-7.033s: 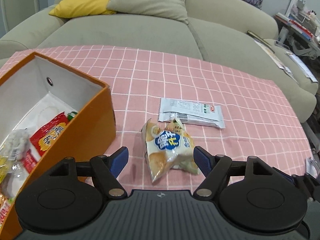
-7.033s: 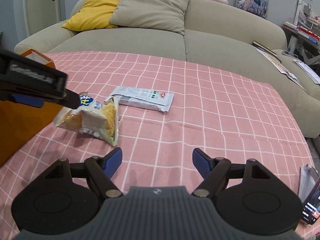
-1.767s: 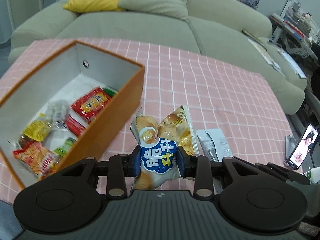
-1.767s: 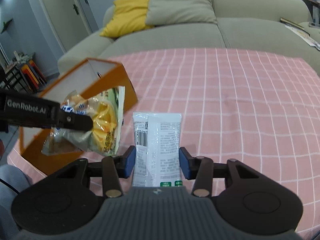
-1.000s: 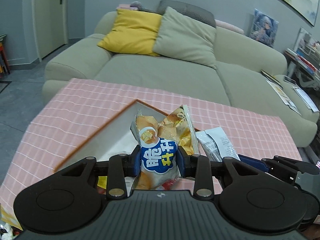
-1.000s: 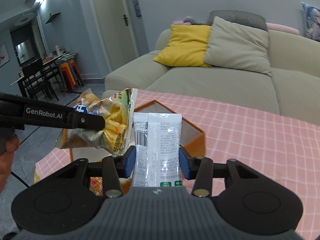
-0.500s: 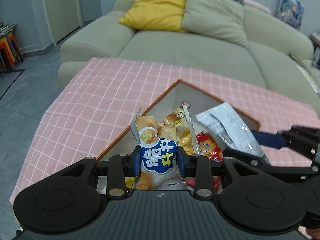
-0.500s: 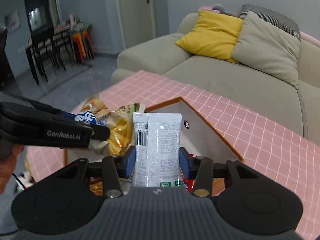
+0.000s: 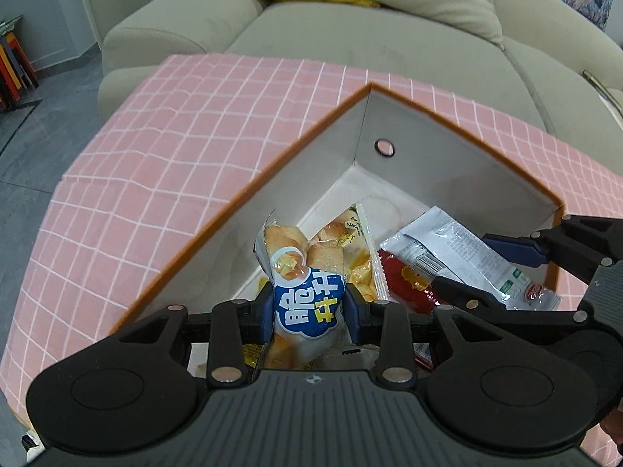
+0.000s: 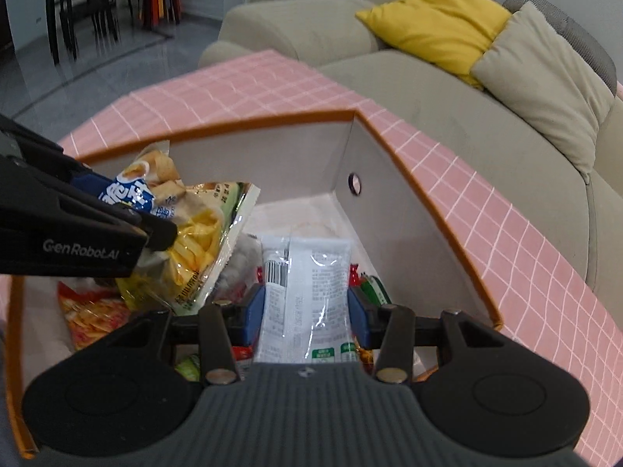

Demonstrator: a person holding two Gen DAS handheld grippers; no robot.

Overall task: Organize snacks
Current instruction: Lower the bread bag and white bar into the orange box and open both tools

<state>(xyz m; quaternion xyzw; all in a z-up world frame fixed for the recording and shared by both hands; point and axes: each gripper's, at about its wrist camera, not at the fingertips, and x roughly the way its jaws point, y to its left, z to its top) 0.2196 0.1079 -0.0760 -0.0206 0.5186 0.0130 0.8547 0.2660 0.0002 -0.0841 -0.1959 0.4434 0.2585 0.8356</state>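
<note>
My left gripper (image 9: 307, 305) is shut on a clear bag of yellow puffed snacks with a blue label (image 9: 307, 272), held inside the mouth of the orange box (image 9: 241, 194). My right gripper (image 10: 306, 311) is shut on a white and silver packet (image 10: 307, 280), also held over the box interior. In the right wrist view the snack bag (image 10: 194, 225) hangs from the left gripper at the left. In the left wrist view the white packet (image 9: 459, 257) shows at the right. Several snack packs lie on the box floor.
The orange box with white inner walls (image 10: 389, 179) stands on a table with a pink checked cloth (image 9: 155, 148). A beige sofa (image 9: 350, 31) with a yellow cushion (image 10: 436, 19) stands behind the table. The table edge falls away at the left.
Both grippers have moved lower into the orange box with their packets. The box walls now fill more of both views.
</note>
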